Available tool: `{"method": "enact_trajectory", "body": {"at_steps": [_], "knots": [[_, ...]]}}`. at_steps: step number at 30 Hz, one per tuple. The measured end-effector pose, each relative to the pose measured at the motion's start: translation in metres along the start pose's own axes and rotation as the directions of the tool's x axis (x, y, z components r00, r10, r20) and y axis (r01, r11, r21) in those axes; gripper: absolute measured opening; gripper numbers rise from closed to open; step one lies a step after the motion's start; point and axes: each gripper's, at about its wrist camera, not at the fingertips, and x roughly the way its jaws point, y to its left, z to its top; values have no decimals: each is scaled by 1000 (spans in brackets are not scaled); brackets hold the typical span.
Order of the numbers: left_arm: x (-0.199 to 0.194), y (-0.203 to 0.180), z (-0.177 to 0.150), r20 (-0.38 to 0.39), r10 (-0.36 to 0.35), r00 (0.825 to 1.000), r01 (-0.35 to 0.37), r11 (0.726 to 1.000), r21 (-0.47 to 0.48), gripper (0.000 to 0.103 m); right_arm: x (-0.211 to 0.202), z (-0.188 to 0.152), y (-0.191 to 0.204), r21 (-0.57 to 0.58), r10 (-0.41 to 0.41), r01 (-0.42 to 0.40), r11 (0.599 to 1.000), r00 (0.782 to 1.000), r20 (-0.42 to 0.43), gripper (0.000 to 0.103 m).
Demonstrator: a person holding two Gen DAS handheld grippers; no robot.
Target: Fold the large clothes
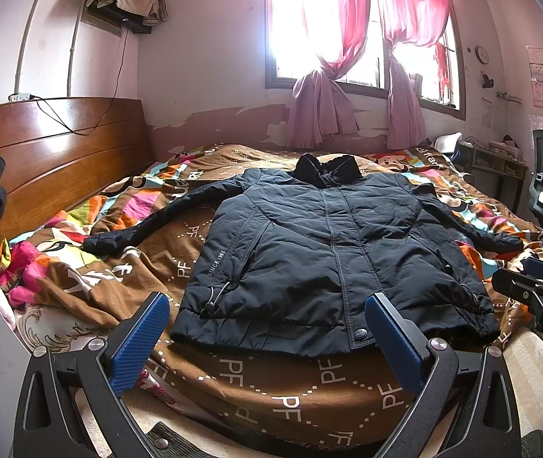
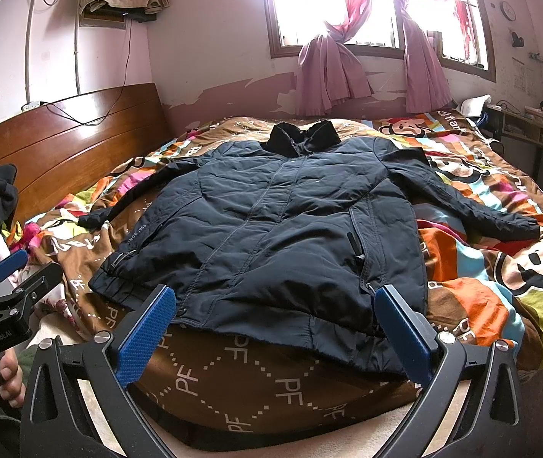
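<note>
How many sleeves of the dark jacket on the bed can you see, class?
2. One sleeve stretches out toward the wooden headboard; the other sleeve lies on the opposite side, over the patterned quilt. Neither is folded in yet.

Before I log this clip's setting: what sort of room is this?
A lived-in bedroom, most likely: a bed with a wooden headboard and patterned bedspread, pink curtains at the window, and a dark jacket spread flat.
</note>
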Motion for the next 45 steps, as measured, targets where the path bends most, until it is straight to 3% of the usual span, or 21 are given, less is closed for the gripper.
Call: {"method": "enact_trajectory", "body": {"at_steps": [23,29,37,45], "knots": [[0,5,1,-19,3,1000,-3,1000,-1,103,4,-2,-4,1,-3,3,1000,1000,-28,102],[17,7,-2,-86,10,996,-11,1000,-15,103,17,-6,-6,13,-22,23,1000,997,-73,102],[48,30,-7,-202,24,979,-47,993,-109,103,46,-15,-19,51,-128,141,989,972,-196,102],[95,27,30,-253,61,966,-63,998,3,103,82,-3,-57,177,-156,208,962,951,-268,102]]}}
